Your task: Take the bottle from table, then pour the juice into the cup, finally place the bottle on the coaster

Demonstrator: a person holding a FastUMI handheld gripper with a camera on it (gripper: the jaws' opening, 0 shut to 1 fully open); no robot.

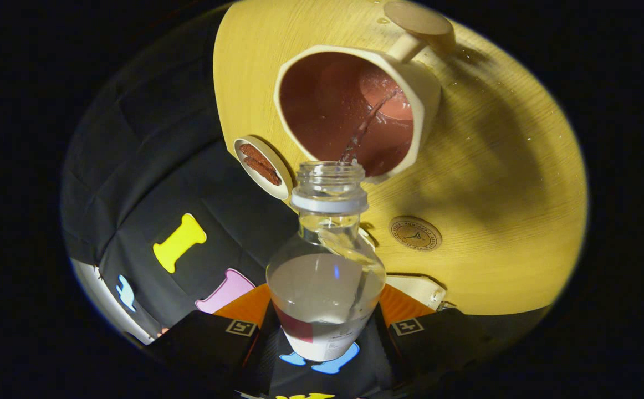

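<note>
Table (499,166): fingers (325,327) clamp bottle (326,277), pouring into cup (355,111).

Warm, fairly dim light; the cup (355,108) throws a broad soft shadow across the table (510,183). Fisheye bending warps the edges; the centre stays sharp.

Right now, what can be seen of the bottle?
The bottle is clear plastic, uncapped, with a threaded neck, a pale collar ring and a label low on its body. It is held between the fingers of the gripper, tipped mouth-first toward the cup. Clear liquid fills part of its body and streams from the mouth into the cup.
</note>
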